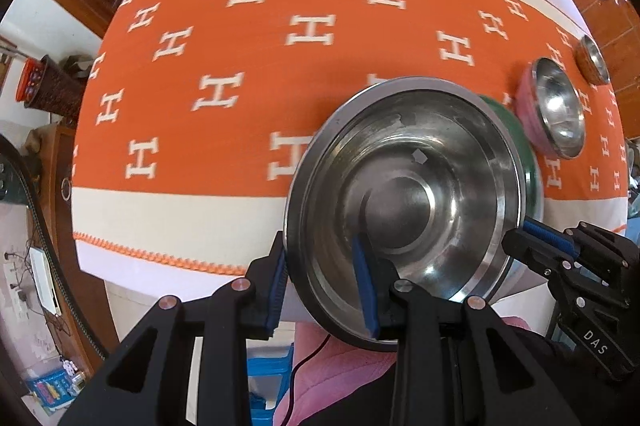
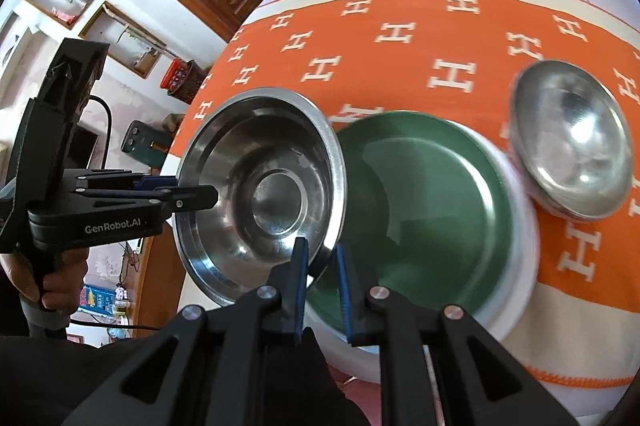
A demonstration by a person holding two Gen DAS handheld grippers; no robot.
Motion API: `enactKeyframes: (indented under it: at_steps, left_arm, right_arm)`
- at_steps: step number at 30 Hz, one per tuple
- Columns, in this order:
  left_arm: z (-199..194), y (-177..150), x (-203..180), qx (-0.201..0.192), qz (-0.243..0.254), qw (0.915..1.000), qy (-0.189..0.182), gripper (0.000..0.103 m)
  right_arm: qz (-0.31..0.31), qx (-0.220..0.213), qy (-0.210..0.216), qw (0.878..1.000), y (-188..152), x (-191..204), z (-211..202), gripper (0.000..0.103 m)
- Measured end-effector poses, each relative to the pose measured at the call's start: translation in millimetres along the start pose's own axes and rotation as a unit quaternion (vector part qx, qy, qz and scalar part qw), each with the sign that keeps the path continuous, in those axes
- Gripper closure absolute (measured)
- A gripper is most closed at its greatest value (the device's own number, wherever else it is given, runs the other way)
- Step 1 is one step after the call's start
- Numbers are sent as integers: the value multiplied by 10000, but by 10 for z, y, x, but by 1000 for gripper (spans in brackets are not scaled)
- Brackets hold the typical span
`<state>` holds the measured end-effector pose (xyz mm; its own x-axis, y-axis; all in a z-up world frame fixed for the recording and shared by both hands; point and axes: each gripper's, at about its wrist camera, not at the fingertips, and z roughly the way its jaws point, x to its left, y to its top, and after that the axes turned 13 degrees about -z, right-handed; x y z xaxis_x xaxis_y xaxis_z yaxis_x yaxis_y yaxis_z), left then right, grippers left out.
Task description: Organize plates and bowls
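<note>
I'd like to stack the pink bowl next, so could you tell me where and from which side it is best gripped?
Grip the pink bowl by its thin steel rim, one finger inside and one outside. It sits upright and open on the orange cloth. Probably come from above on its far side, since the green plate crowds its near edge.

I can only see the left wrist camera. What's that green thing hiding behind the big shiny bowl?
Observer: A green plate with a white rim. Nothing lies on the part that shows.
Operator: Is the other gripper really holding the bowl?
Observer: Yes. The right gripper pinches the big bowl at its rim, one of its fingers inside and one outside.
Operator: Who's holding my gripper?
Observer: A hand is wrapped around the handle under the left gripper.
</note>
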<state>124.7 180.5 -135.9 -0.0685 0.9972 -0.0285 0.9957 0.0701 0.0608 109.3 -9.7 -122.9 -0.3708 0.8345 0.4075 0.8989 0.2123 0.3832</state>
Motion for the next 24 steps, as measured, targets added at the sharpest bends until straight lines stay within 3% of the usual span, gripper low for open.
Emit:
enactKeyframes:
  at_steps: [11, 24]
  left_arm:
    - [158, 160, 659, 161, 75, 9998, 87, 73]
    - [605, 369, 881, 589, 467, 9972, 27, 73]
  right_arm:
    - [73, 89, -39, 9999, 197, 450, 406, 89]
    - [546, 486, -330, 9968, 242, 547, 838, 86]
